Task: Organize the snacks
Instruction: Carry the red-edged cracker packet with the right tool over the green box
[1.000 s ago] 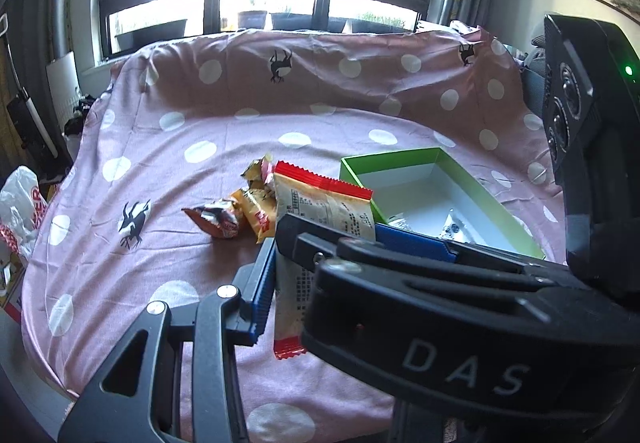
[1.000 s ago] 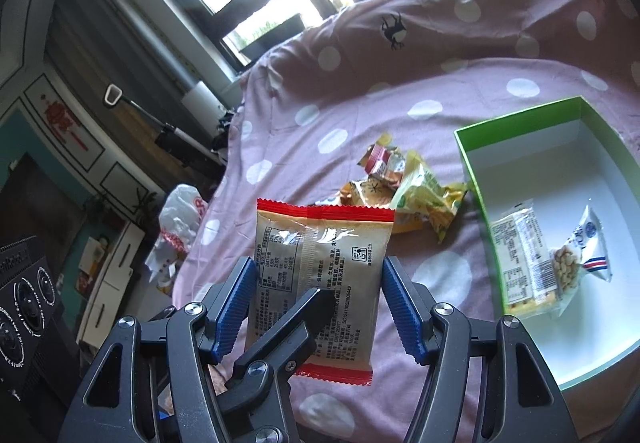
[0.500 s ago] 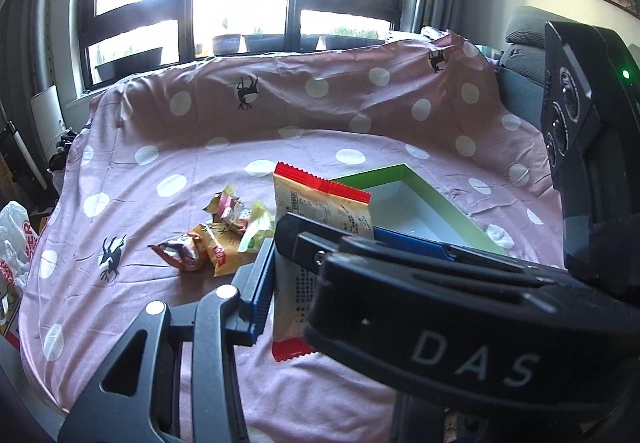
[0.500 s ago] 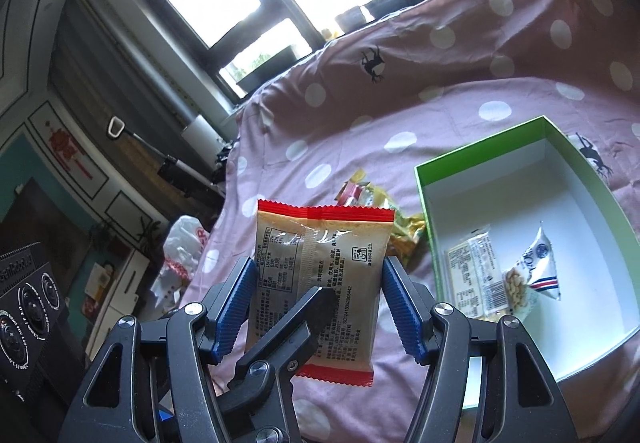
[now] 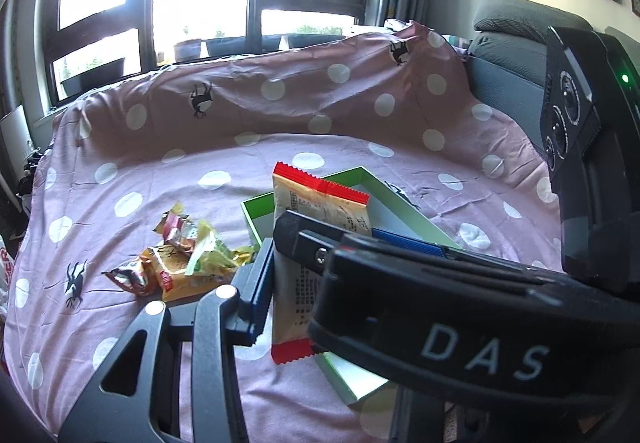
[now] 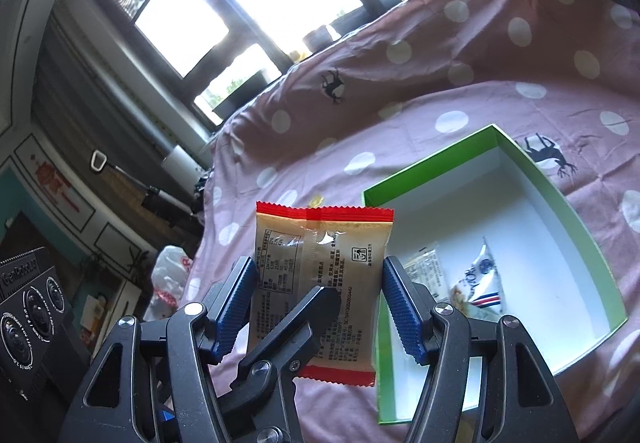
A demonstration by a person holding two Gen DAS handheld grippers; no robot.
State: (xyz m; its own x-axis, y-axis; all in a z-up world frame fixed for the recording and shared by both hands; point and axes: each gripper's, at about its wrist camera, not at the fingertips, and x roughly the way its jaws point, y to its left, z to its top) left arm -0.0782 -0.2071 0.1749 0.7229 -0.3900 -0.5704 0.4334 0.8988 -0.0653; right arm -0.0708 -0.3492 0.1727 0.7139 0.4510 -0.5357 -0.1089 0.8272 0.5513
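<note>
- Lower left of the left wrist view: snack pile (image 5: 188, 259) of crumpled yellow, orange and red wrappers, lying on the pink dotted cloth (image 5: 240, 155) just left of the box.
- Just right of the pile: left gripper (image 5: 334, 255), one blue pad right beside the packet's printed face. Other finger mostly hidden behind the black body marked DAS, so cannot tell whether the jaws pinch or merely flank the packet.
- Centre of the right wrist view: packet (image 6: 320, 255), held upright off the cloth. Tan, glossy, flat and uncreased, with crimped red strips at top and bottom, a seam down the middle and small black print.
- Around it: right gripper (image 6: 318, 283), jaws partly open to the packet's width, blue ribbed pads pressed on both side edges. Black finger of the left gripper lying across its lower face.
- Right of the packet, partly behind it: box (image 6: 428, 159), green outside, white inside.
- Lower part of the box: clear packet (image 6: 424, 267) beside a white striped packet (image 6: 480, 283).
</note>
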